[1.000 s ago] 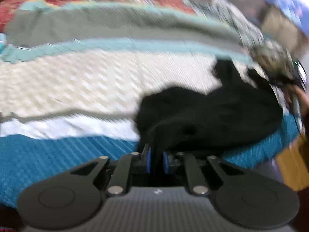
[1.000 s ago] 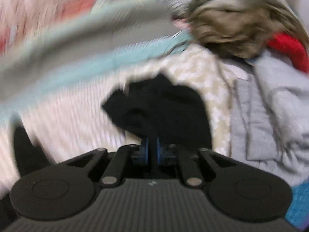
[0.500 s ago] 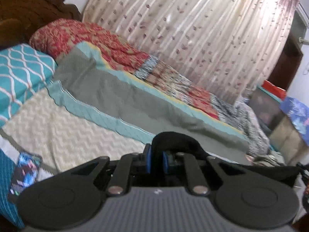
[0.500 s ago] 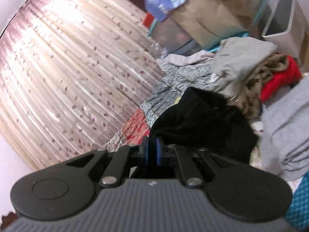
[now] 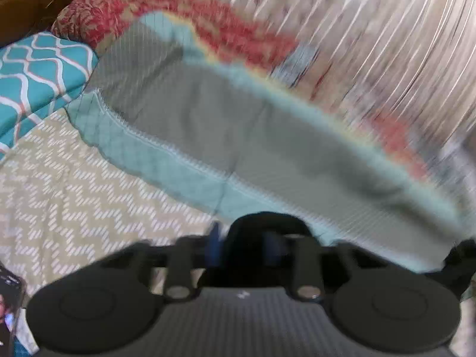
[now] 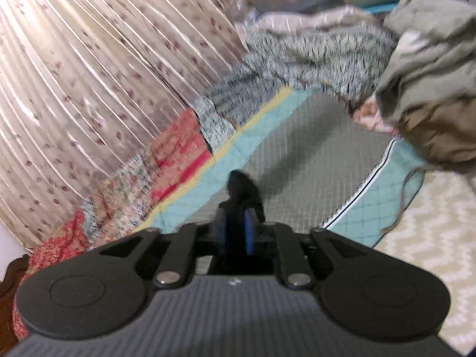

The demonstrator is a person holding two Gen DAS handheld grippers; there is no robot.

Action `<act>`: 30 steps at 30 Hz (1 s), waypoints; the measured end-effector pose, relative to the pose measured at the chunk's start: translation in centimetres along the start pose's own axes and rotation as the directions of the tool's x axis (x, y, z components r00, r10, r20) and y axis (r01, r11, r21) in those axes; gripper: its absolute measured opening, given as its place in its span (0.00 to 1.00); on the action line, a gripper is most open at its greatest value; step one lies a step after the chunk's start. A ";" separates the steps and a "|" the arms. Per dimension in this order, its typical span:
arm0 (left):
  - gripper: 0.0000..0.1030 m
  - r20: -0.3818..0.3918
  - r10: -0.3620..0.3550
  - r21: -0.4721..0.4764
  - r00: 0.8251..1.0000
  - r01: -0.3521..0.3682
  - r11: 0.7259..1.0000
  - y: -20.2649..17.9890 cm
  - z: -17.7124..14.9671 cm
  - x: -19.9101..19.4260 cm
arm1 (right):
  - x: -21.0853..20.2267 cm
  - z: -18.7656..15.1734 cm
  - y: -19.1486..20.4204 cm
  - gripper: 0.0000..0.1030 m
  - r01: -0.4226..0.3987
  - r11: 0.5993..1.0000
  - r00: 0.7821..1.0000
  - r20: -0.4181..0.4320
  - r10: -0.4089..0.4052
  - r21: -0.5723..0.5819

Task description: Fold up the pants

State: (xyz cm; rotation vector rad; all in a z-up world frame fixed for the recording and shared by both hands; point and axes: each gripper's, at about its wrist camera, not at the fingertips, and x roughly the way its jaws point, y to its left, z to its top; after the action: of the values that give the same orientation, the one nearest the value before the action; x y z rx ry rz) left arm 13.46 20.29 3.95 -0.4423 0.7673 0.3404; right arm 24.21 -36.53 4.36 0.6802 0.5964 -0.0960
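At the bottom centre of the left wrist view, the left gripper (image 5: 242, 245) has its blue-padded fingers (image 5: 213, 245) drawn in against a thick fold of the black pants (image 5: 266, 232), which bulges up between them in a rounded hump; more of the same dark cloth shows at the lower right edge of that frame. At the bottom centre of the right wrist view, the right gripper (image 6: 235, 233) is likewise pinched nearly closed on a narrow tuft of the pants (image 6: 241, 192), which stands up just above the blue pads (image 6: 249, 232). Both views are blurred, so the rest of the garment hanging below the grippers cannot be made out. Beyond the left gripper, the lower left of the frame holds a cream zigzag bedspread (image 5: 74, 184), and a phone (image 5: 9, 303) lies at the far left edge. Past that, a grey quilt with teal border (image 5: 238, 125) runs diagonally across the middle, a teal patterned pillow (image 5: 38, 68) sits at the upper left, and a red patterned blanket (image 5: 166, 9) lies behind the quilt. In the right wrist view the same grey quilt (image 6: 312, 154) fills the centre, with a heap of olive and brown clothes (image 6: 431, 83) at the upper right and a speckled grey blanket (image 6: 312, 53) above the middle. Pleated curtains (image 6: 89, 74) fill the upper left, farthest away.
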 end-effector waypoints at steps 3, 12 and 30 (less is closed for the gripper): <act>0.43 -0.070 -0.020 0.038 0.997 0.022 0.999 -0.5 -2.4 0.8 | -1.2 -2.5 -1.3 0.44 -0.047 0.998 0.997 -0.061 0.044 -0.049; 0.60 -0.261 -0.282 -0.132 0.923 0.255 0.958 5.1 -14.9 -6.8 | -13.8 -11.5 -14.1 0.45 -0.119 0.991 0.952 -0.292 0.095 -0.066; 0.07 -0.252 -0.496 -0.217 0.831 0.451 0.866 1.7 -17.3 -10.4 | -28.1 -11.6 -12.8 0.12 -0.256 0.948 0.967 0.044 0.253 0.187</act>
State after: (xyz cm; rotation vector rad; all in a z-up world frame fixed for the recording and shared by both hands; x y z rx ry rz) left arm -4.49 11.66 0.05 -0.8220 0.8994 -0.1475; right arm -8.27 -42.34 5.39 0.9369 0.4792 0.0821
